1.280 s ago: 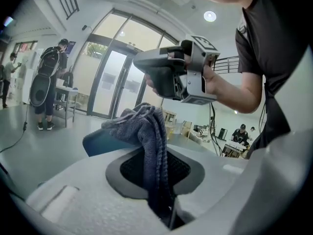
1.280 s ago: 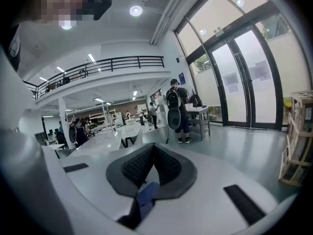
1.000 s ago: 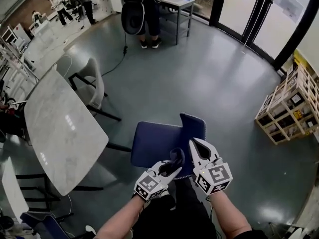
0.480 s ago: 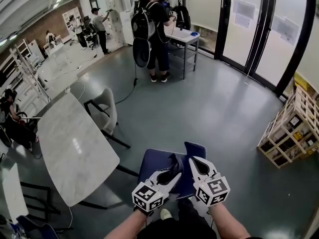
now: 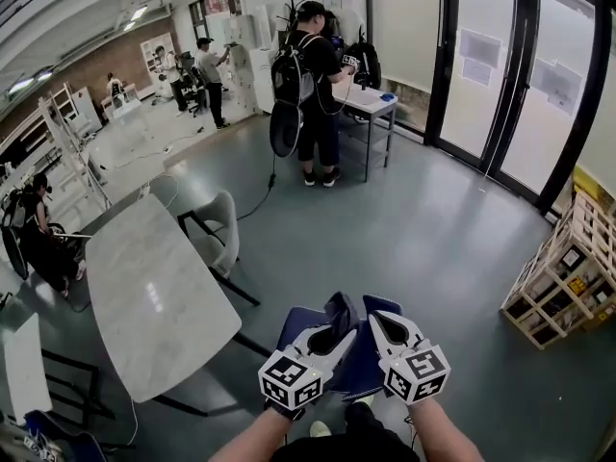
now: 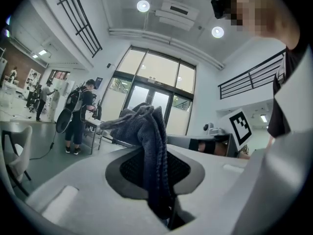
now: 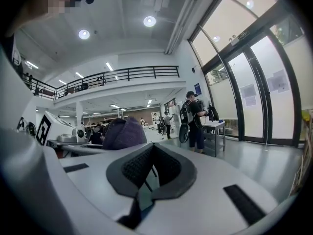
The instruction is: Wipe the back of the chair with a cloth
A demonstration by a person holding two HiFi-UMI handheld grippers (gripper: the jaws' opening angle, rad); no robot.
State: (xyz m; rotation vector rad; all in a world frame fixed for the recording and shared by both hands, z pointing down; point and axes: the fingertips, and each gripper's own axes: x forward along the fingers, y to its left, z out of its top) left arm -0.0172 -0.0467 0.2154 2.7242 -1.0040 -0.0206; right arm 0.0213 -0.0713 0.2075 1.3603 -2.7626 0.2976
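Note:
A blue chair (image 5: 296, 325) stands just below my hands in the head view, its back (image 5: 383, 304) to the right of the seat. My left gripper (image 5: 333, 333) is shut on a dark grey cloth (image 5: 340, 313) that sticks up out of its tips. In the left gripper view the cloth (image 6: 146, 131) hangs bunched between the pads (image 6: 181, 168). My right gripper (image 5: 378, 318) is beside it, shut and holding nothing. The right gripper view shows its pads (image 7: 168, 168) closed, with the cloth (image 7: 123, 133) as a dark lump to the left. Both grippers are held above the chair, apart from it.
A marble table (image 5: 154, 296) sits to the left with a grey chair (image 5: 219, 224) at its far side. A person with a backpack (image 5: 310, 89) stands at a white desk (image 5: 373, 104). Wooden crates (image 5: 563, 277) are at the right, glass doors behind.
The head view has tilted up, so the chair sits lower and the room's far end shows. Both grippers stay side by side, the cloth still in the left one.

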